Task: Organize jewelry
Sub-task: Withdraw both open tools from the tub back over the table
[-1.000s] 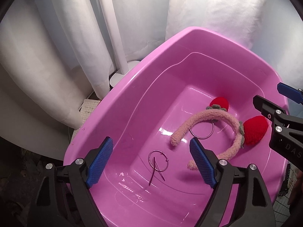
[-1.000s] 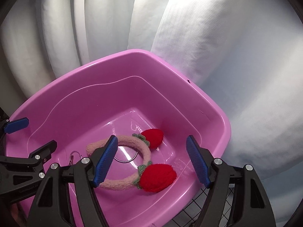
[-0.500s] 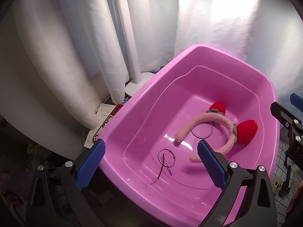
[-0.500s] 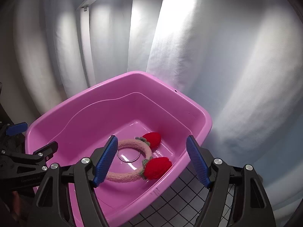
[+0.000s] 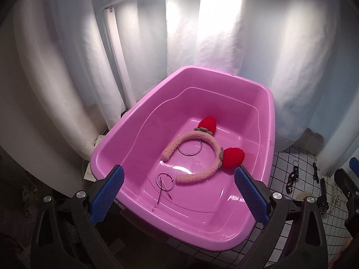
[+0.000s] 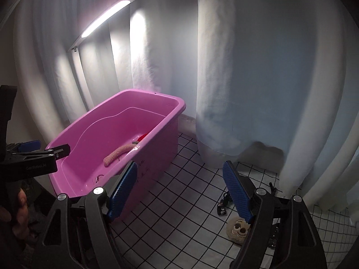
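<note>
Lettering on my left gripper (image 6: 42, 151) reads "GenRoboLAI" or close to it; dark scribbles on the pink tub (image 6: 157, 157) wall are illegible to me. My left gripper (image 5: 178, 192) stands wide apart and empty over the tub's (image 5: 271, 121) near rim, its jaws having opened further within the last second. Beyond it, inside, lie the headband (image 5: 197, 157) with red strawberries, a ring (image 5: 189, 149) under its arch, and a hoop (image 5: 165, 180) nearer me. My right gripper (image 6: 179, 188), apart and empty, jaws just widening, hangs over the checked cloth (image 6: 179, 213) right of the tub, where a fuzzy face charm (image 6: 237, 227) and dark clips (image 6: 223, 206) lie. White curtains (image 6: 258, 67) and a lamp (image 6: 105, 13) stand behind.
</note>
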Tool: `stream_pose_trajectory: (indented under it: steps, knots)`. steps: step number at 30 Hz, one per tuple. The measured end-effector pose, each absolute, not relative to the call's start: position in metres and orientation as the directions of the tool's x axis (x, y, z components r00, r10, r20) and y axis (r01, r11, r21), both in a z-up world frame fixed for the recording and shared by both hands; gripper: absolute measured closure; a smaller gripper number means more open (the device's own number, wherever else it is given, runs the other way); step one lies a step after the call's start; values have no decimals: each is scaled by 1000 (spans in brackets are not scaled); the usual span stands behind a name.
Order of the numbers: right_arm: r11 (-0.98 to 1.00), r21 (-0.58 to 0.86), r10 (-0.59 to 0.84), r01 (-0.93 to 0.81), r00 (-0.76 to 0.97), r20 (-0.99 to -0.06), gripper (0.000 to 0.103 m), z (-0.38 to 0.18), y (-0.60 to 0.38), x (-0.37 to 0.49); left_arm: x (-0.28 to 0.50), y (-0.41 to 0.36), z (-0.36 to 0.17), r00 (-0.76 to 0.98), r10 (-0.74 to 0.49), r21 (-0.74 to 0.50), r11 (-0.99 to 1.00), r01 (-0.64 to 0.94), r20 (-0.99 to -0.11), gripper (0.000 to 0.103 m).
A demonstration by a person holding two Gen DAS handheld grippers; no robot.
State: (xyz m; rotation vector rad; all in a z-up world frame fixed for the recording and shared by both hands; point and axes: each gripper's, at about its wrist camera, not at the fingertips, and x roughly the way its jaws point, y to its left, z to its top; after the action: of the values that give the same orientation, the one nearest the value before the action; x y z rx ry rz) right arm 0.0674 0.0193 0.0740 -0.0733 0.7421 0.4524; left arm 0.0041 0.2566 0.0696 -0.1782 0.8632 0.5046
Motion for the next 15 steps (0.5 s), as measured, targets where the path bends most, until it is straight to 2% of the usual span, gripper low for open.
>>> stream_pose_trajectory:
  steps: [10, 15]
  knots:
    - [995, 64, 103, -83, 681, -725, 28, 51, -129, 29, 15, 160, 71, 659, 225, 47, 960, -277, -717, 6]
    - [995, 81, 25, 53, 665, -746, 28, 39, -196, 17, 18, 105, 57, 667, 120, -4, 983, -182, -735, 6]
